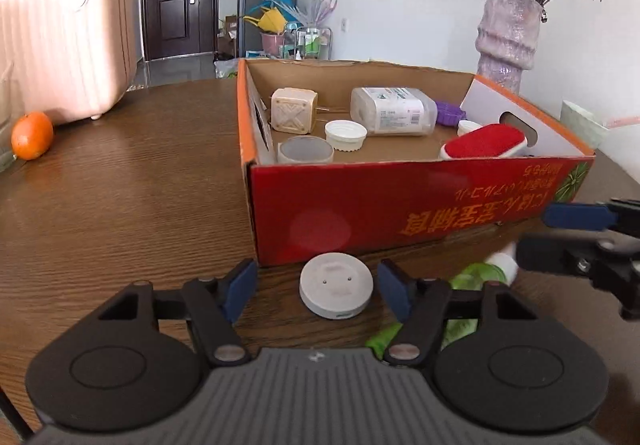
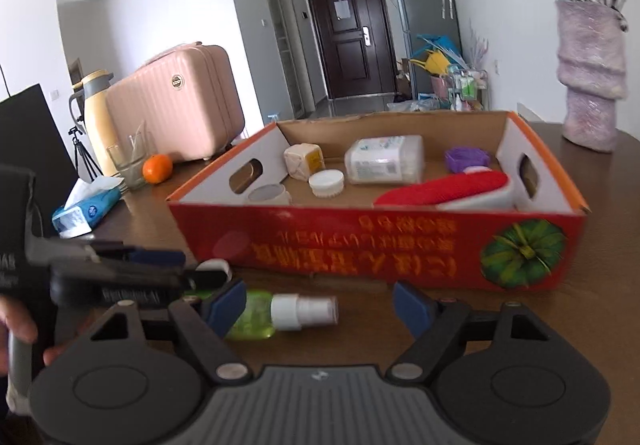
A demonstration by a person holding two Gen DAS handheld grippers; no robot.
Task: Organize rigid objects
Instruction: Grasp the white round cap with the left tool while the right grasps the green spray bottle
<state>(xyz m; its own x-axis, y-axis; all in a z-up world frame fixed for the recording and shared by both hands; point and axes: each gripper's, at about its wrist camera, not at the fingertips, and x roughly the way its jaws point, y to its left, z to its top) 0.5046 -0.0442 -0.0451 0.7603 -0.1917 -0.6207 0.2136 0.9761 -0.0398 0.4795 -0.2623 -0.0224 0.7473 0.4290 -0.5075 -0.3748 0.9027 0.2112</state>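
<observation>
Dark wood-grain surface [image 1: 120, 205], glossy, filling the left and lower parts of both views. At frame centre, an open cardboard box [image 1: 400, 213]: red printed outer wall with yellow characters, orange rim, raw brown inside, oval handle cut-outs in the end walls.

Inside the box, toward the upper middle of the left wrist view: a cream cube-shaped block [image 1: 294, 110] with an embossed X face; a clear rectangular plastic container [image 1: 394, 111] lying on its side, label up; a white ribbed cap [image 1: 345, 135]; a short translucent round tub [image 1: 305, 155] in the near left corner; a purple fluted cup [image 1: 450, 113]; a red fuzzy-topped pad on a white base [image 1: 484, 143] at the right end.

In front of the box, low in the left wrist view, a flat white plastic disc [image 1: 336, 290], smooth, with two tiny dots on top, lying on the surface just before the box wall.

Left gripper [image 1: 318, 287] spread wide, blue pads either side of the disc, not touching it, holding nothing.

Lower left of the right wrist view: a green translucent spray bottle [image 2: 280, 313] with white nozzle, lying flat. Right gripper [image 2: 320, 305] also wide open and empty, its left pad in front of the bottle's green body; contact cannot be told.

Off to the left: an orange [image 1: 32, 135], a ribbed pink suitcase [image 1: 64, 33]. Upper right: a textured lilac vase [image 1: 508, 33] with dried roses.
</observation>
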